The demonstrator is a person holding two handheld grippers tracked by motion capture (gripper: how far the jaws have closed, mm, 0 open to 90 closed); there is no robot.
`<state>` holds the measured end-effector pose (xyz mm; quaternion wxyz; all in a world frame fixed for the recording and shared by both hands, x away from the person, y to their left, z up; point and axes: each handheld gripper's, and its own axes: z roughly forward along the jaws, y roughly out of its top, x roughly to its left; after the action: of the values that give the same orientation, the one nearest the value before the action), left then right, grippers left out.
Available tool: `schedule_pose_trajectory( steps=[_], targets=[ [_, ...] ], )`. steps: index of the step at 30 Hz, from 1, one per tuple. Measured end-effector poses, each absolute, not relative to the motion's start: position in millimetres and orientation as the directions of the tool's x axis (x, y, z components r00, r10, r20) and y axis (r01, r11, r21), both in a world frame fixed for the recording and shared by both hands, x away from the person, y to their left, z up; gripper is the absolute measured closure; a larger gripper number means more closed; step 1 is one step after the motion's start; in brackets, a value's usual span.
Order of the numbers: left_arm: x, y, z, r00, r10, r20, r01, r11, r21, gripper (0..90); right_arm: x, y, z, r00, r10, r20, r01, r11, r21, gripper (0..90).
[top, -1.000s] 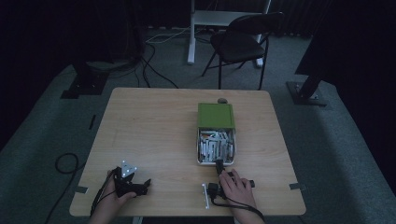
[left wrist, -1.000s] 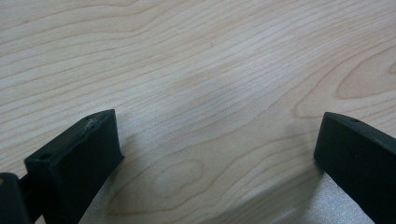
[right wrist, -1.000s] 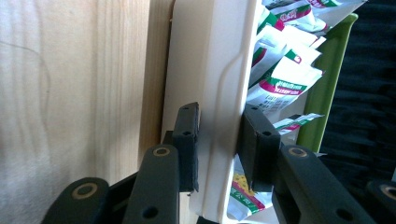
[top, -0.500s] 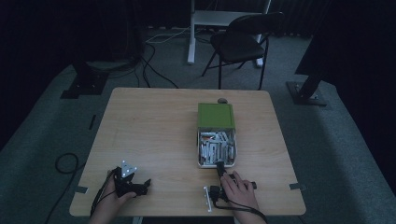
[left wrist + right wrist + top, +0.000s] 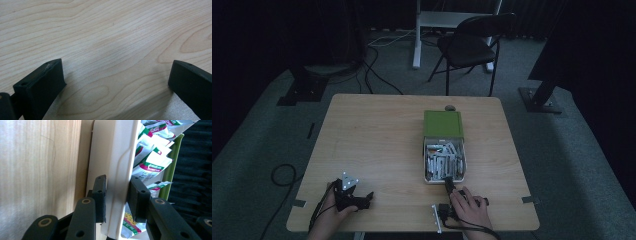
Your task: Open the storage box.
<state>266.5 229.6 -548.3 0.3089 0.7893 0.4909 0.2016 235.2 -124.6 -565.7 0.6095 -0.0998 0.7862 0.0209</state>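
A wide, pale wooden surface (image 5: 377, 150) lies in front of you in a dim room, with grey carpet around it and a dark folding chair (image 5: 472, 47) standing beyond its far edge; your forearms come in from the near edge.

Right of the middle of the surface sits a white drawer tray (image 5: 460, 176), pulled out towards you from a green box (image 5: 442, 123) whose top is closed and flat; the tray is packed with small white sachets (image 5: 443, 160) printed in green and red, lying loosely in a heap; a small dark round object (image 5: 450, 107) rests just behind the green box, too small to make out.

Your right tongs (image 5: 448, 184) point away from you at the tray's near wall; in the right gripper view the right tongs (image 5: 117, 197) are clamped narrowly on that white wall (image 5: 112, 170), one pad on its outer face and the other inside among the sachets (image 5: 150, 162); your right hand (image 5: 469, 205) rests low on the surface just behind them.

Your left tongs (image 5: 357, 200) lie near the front left corner, well apart from the tray, in your left hand (image 5: 337, 202); in the left gripper view their jaws stand wide apart over bare wood grain (image 5: 112, 50), with nothing between them.
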Motion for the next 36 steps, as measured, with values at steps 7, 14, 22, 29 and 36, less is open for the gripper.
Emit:
schedule_pose_trajectory(
  steps=[7, 14, 22, 29, 36],
  targets=[
    [266.5, 229.6, -548.3, 0.437, 0.899, 0.015, 0.65, -0.327, 0.686, 1.0, 230.1, -126.4, -566.0, -0.231, -0.137, -0.963, -0.185, 0.978, -0.095, 69.6],
    [266.5, 229.6, -548.3, 0.437, 0.899, 0.015, 0.65, -0.327, 0.686, 1.0, 226.8, -125.3, -565.7, -0.232, -0.146, -0.962, -0.19, 0.976, -0.102, 69.4],
    [266.5, 229.6, -548.3, 0.437, 0.9, 0.015, 0.65, -0.327, 0.686, 1.0, 225.3, -125.2, -565.2, -0.235, -0.15, -0.96, -0.193, 0.976, -0.105, 69.2],
    [266.5, 229.6, -548.3, 0.437, 0.899, 0.015, 0.65, -0.327, 0.686, 1.0, 225.3, -123.6, -564.6, -0.241, -0.151, -0.959, -0.189, 0.976, -0.107, 68.9],
    [266.5, 229.6, -548.3, 0.437, 0.899, 0.015, 0.65, -0.327, 0.685, 1.0, 225.5, -123.2, -563.1, -0.251, -0.15, -0.956, -0.189, 0.976, -0.103, 69.0]
  ],
)
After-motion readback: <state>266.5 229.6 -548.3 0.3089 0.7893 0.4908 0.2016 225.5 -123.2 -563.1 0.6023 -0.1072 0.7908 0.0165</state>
